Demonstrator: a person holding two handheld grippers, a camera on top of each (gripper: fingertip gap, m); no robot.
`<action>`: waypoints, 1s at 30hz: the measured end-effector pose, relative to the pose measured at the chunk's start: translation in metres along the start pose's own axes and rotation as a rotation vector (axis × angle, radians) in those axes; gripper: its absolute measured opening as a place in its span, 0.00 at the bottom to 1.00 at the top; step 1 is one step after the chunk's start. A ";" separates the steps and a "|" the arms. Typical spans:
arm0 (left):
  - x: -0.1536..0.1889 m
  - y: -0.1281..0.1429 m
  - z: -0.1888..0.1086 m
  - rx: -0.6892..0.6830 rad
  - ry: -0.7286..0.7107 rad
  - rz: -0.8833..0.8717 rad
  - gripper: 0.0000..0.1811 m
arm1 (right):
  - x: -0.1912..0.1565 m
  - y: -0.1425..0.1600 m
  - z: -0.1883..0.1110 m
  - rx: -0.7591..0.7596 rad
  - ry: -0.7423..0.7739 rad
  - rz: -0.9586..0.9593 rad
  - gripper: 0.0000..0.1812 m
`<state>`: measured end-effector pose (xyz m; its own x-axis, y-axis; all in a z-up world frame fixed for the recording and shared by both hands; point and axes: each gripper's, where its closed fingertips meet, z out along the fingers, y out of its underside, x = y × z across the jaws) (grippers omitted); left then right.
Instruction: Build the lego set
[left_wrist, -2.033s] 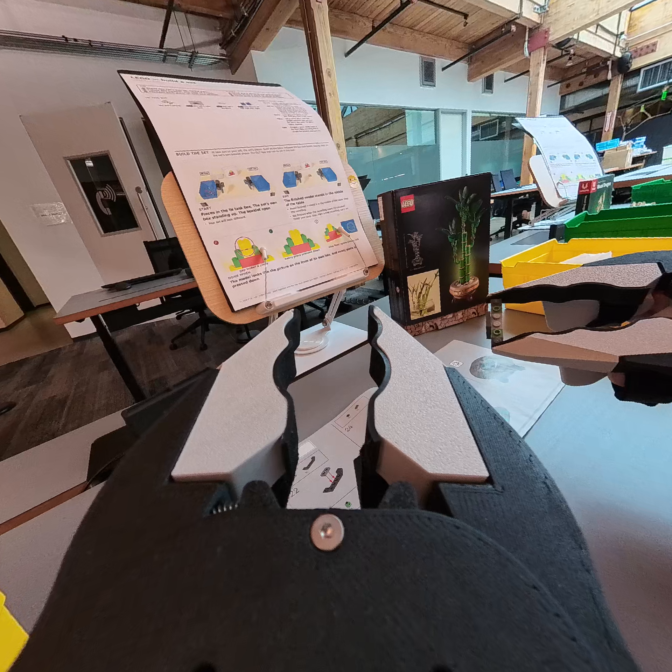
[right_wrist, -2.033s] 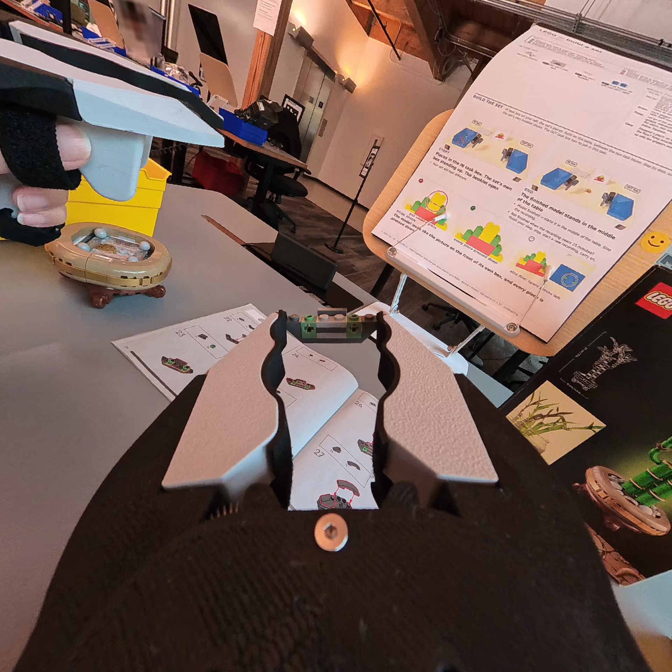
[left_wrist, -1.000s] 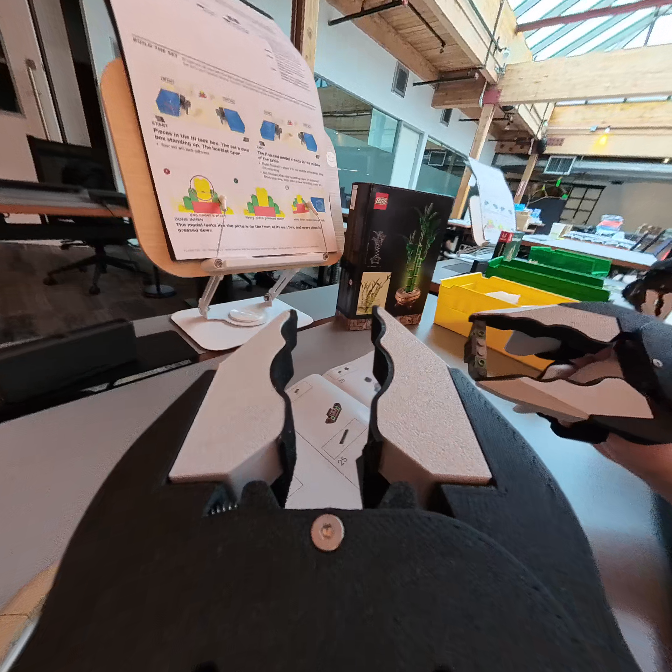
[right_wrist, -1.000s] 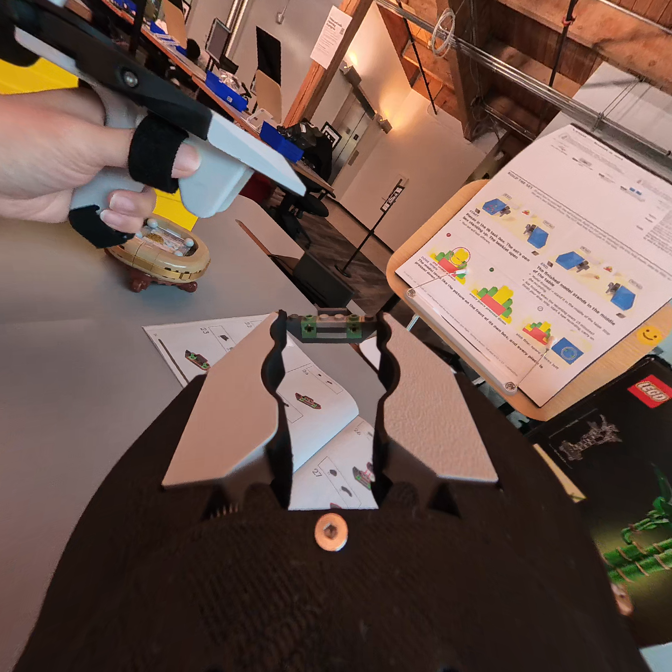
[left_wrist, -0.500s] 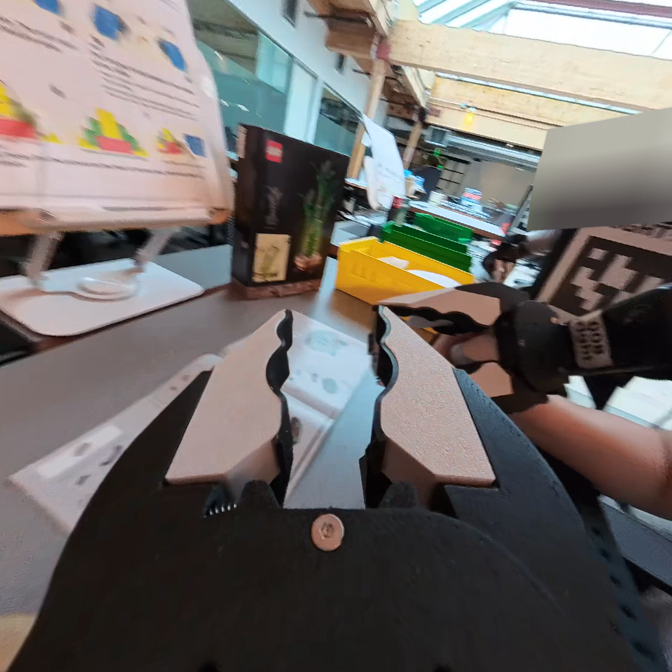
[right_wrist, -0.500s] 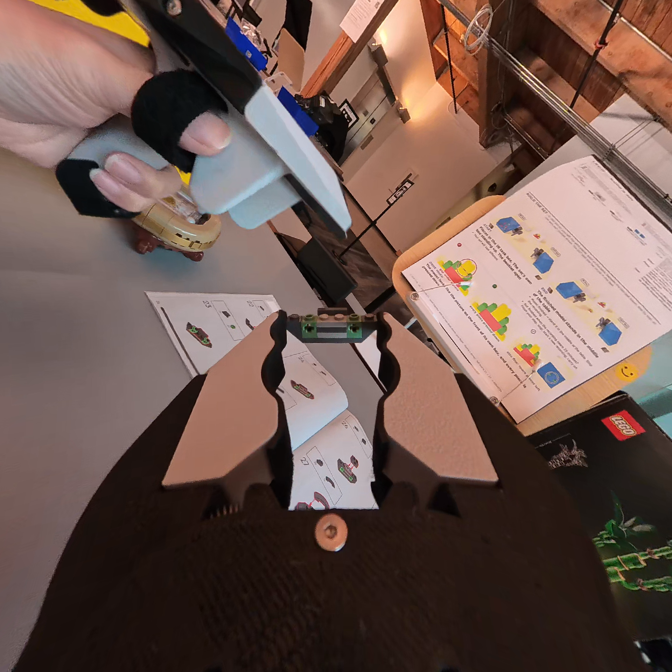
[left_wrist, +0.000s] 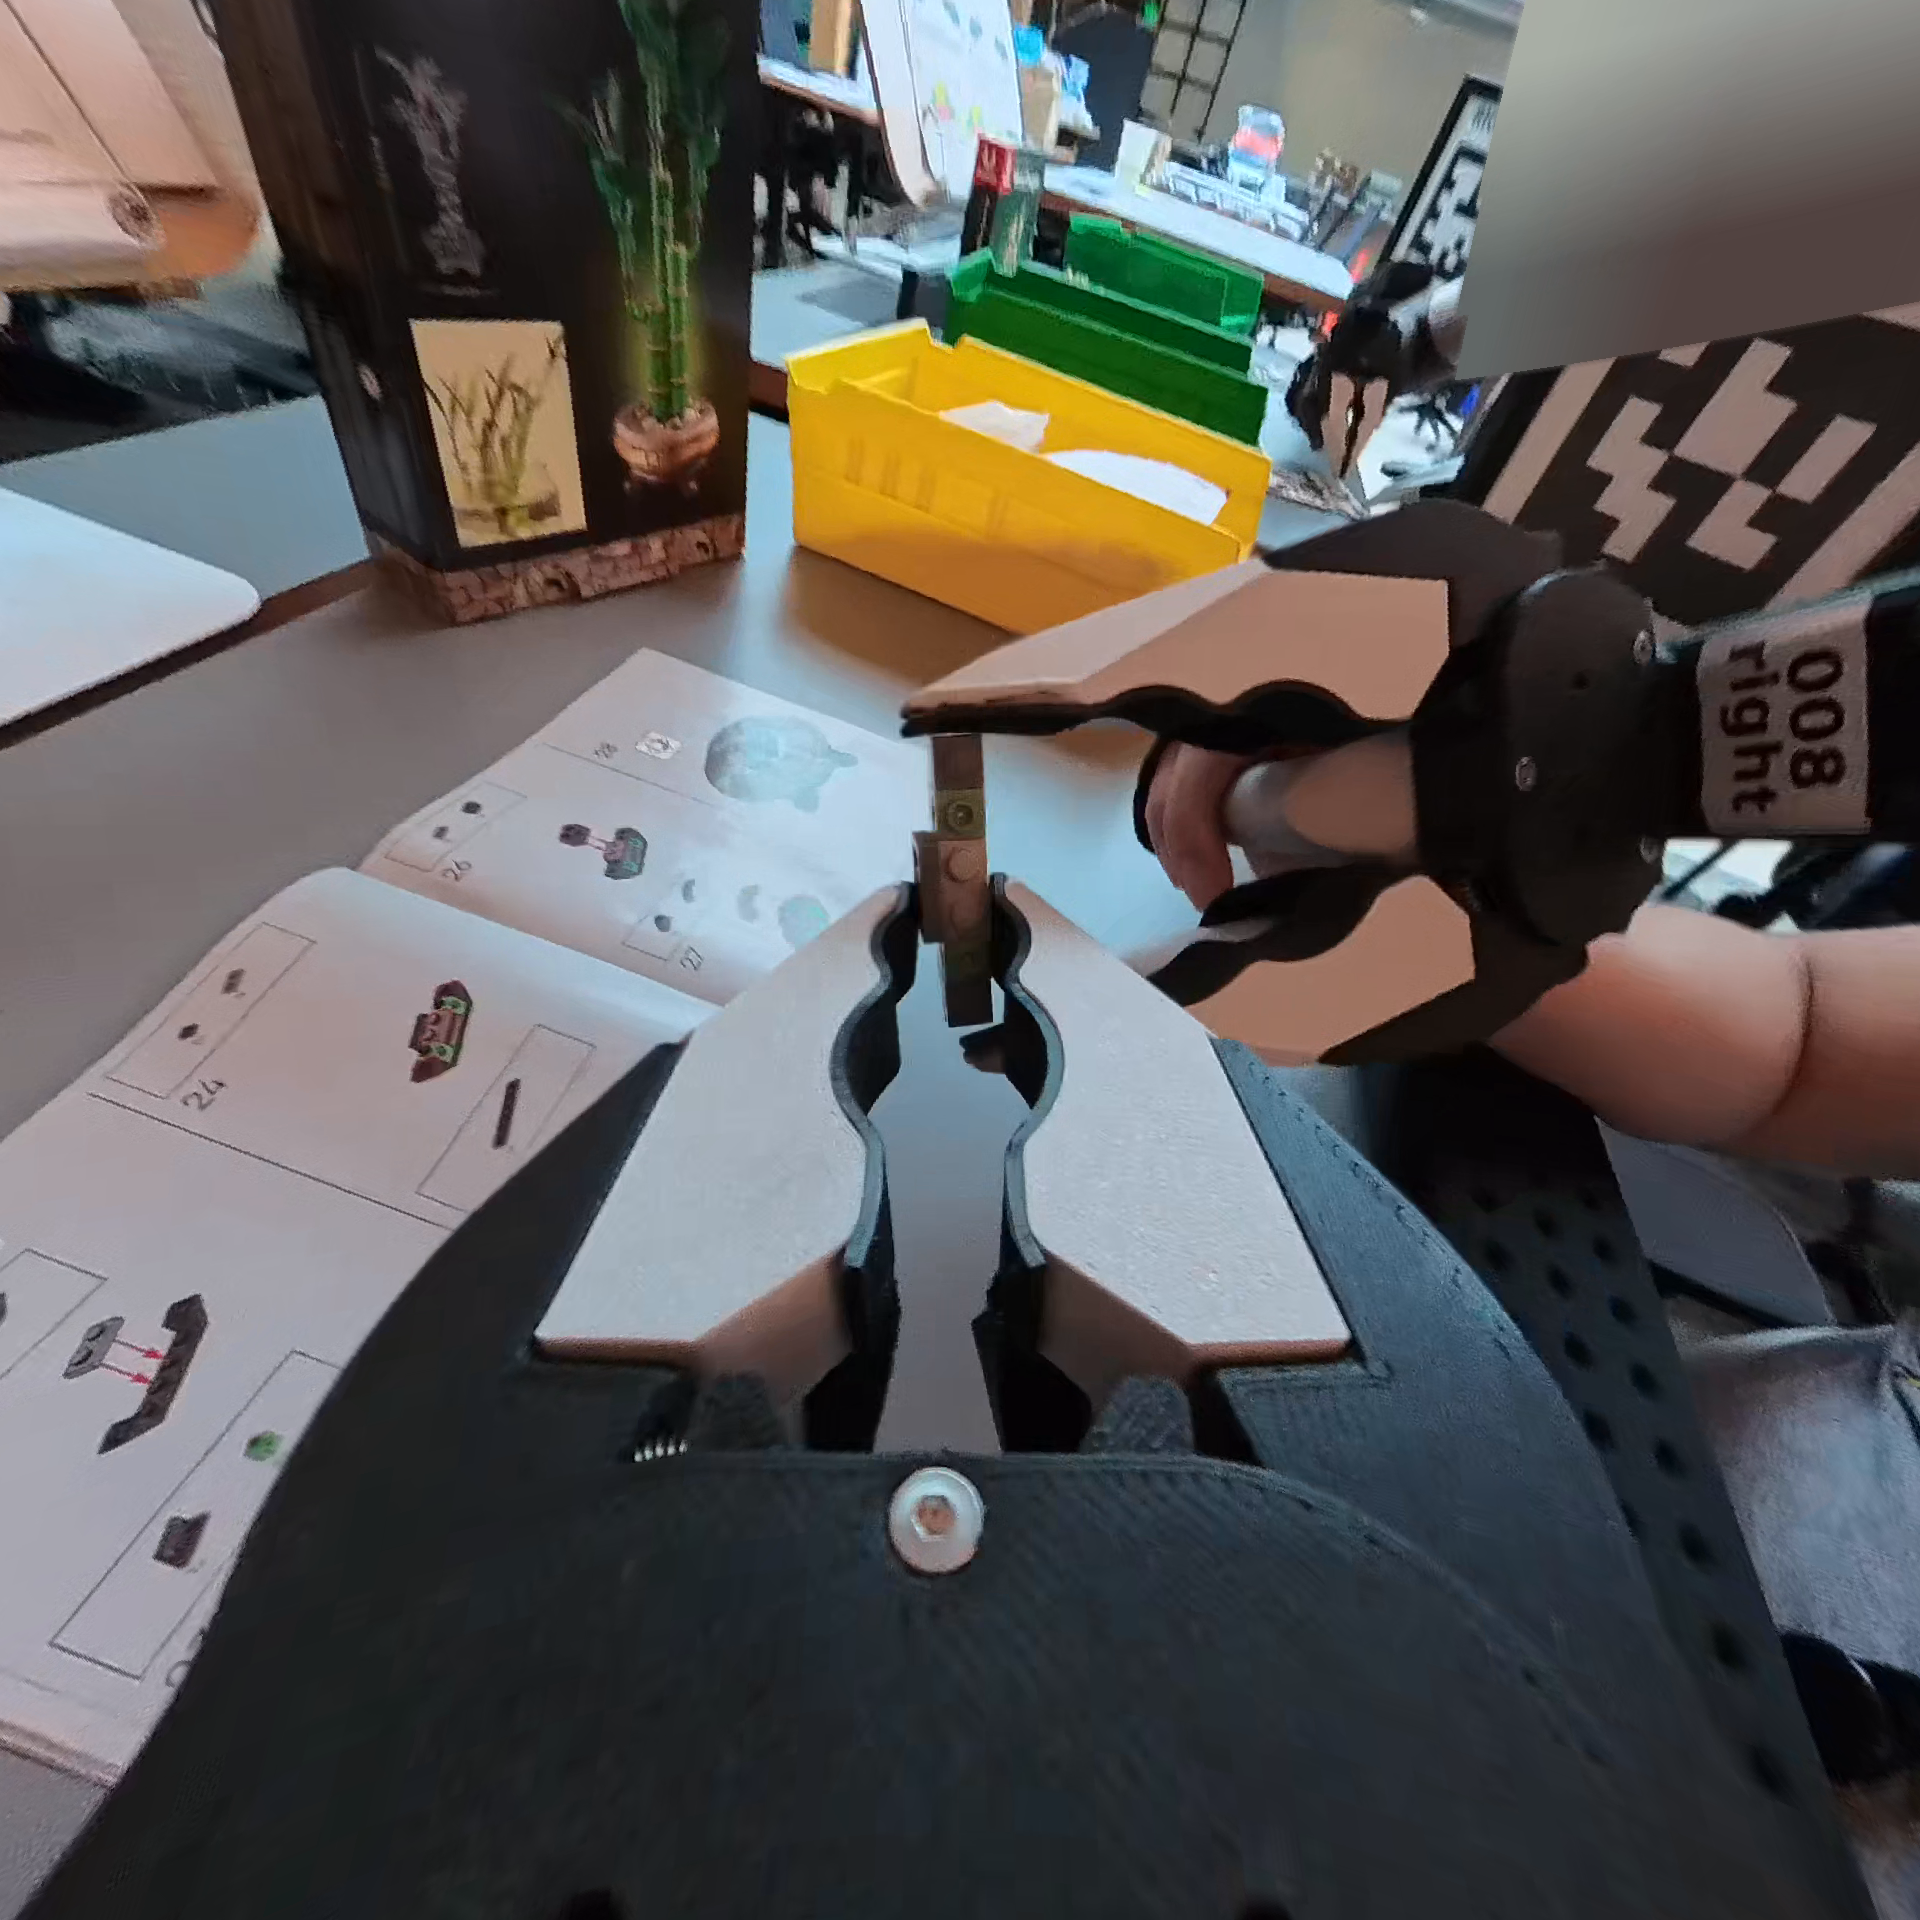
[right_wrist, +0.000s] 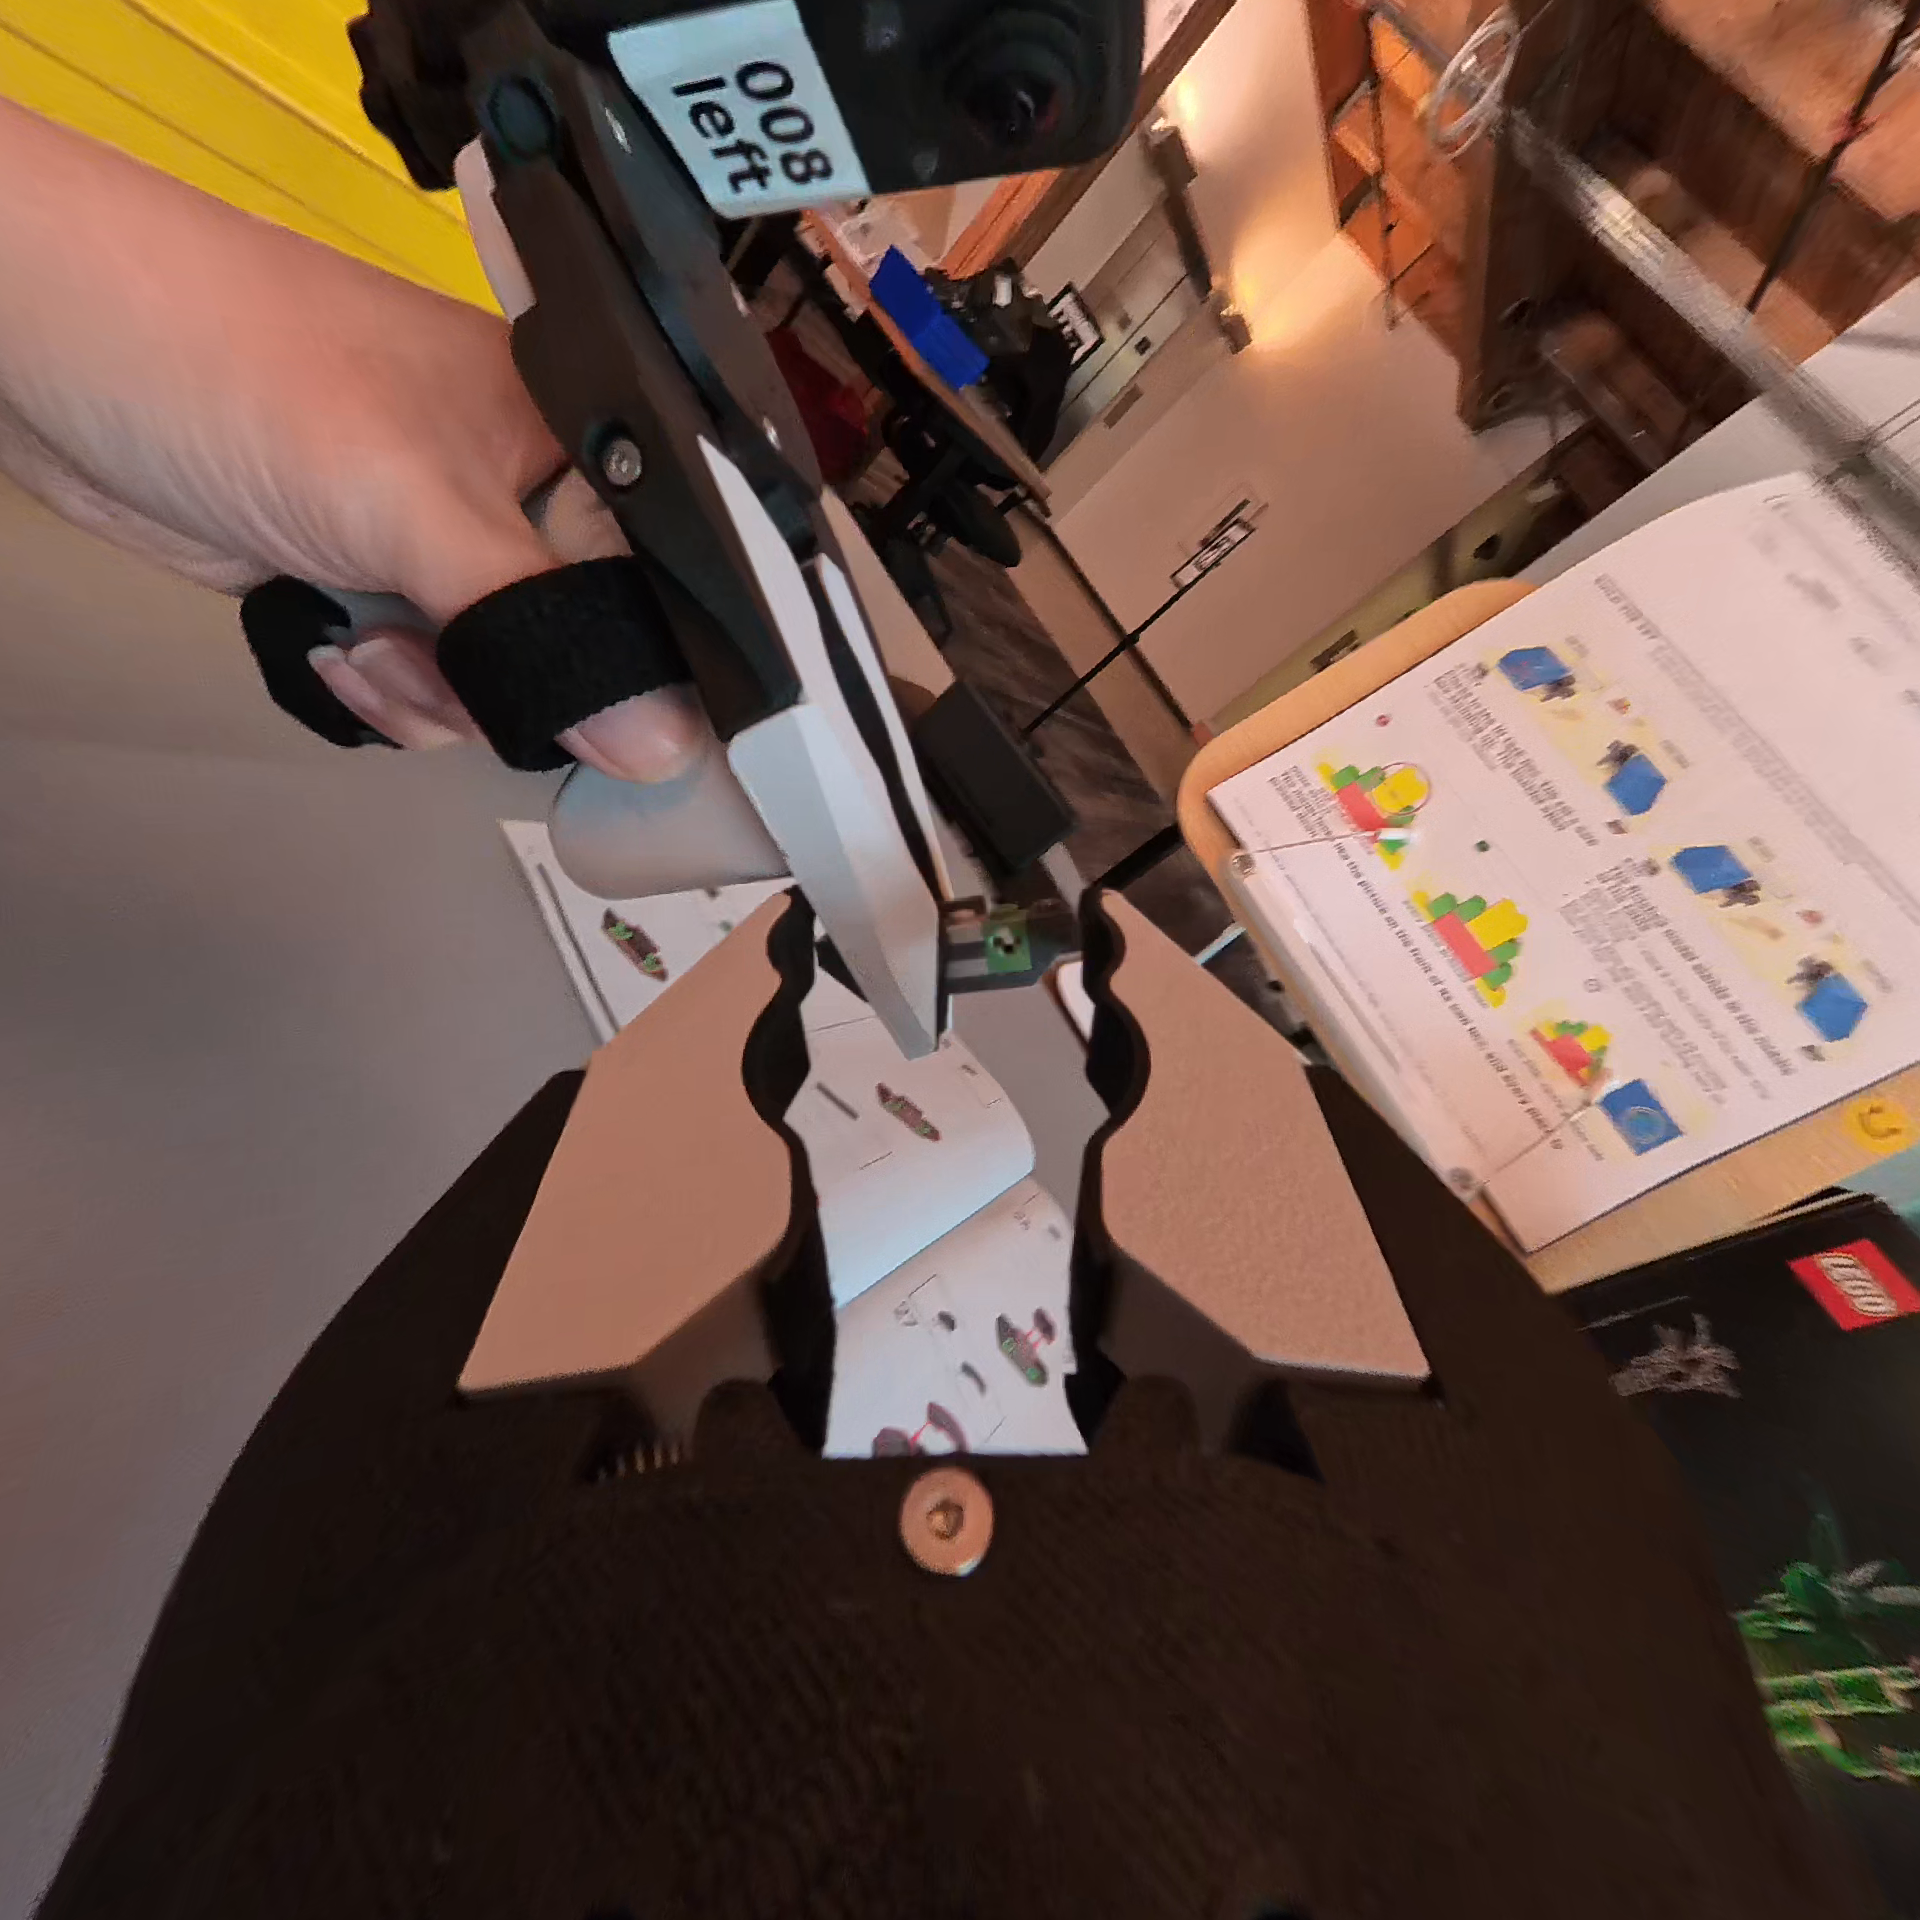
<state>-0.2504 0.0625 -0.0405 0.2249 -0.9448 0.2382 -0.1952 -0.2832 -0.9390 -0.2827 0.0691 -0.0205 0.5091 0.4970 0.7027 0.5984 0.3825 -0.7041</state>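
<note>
A small dark brick bar with green pieces (left_wrist: 961, 831) is held upright in the air above the table. My left gripper (left_wrist: 956, 906) is shut on its middle. The right gripper comes in from the right in the left wrist view, its upper finger (left_wrist: 1195, 655) on the bar's top end and its lower finger (left_wrist: 1309, 966) at the bottom end. In the right wrist view, my right gripper (right_wrist: 940, 914) holds the bar (right_wrist: 1003, 945) end to end between its tips. The left gripper's fingers (right_wrist: 831, 862) cross in from the upper left and hide the bar's left part.
An open instruction booklet (left_wrist: 499, 997) lies on the grey table under both grippers. Behind it stand the dark set box (left_wrist: 520, 260), a yellow bin (left_wrist: 987, 520) and green bins (left_wrist: 1122, 301). An instruction sheet on a wooden stand (right_wrist: 1558, 883) is at the right in the right wrist view. The grippers are tip to tip, or close to it.
My left gripper swung right and down to the right gripper and closed on the bar. The right gripper kept hold of the bar and tilted.
</note>
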 end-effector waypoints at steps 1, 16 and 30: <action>0.000 0.003 0.001 -0.022 0.003 -0.004 0.06 | -0.002 0.004 0.000 -0.015 -0.039 0.038 0.32; 0.044 0.069 -0.027 -0.471 0.279 -0.076 0.05 | -0.050 0.002 -0.031 0.048 -0.765 0.751 0.15; 0.006 0.118 -0.056 -0.759 0.062 -0.093 0.05 | -0.093 0.050 -0.035 -0.181 -0.894 0.558 0.18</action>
<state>-0.3256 0.0143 -0.1362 0.2227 -0.9126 0.3428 -0.7853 -0.3763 -0.4917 -0.2783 0.0143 -0.1173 0.1450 0.9848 -0.0959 0.5417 -0.1601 -0.8252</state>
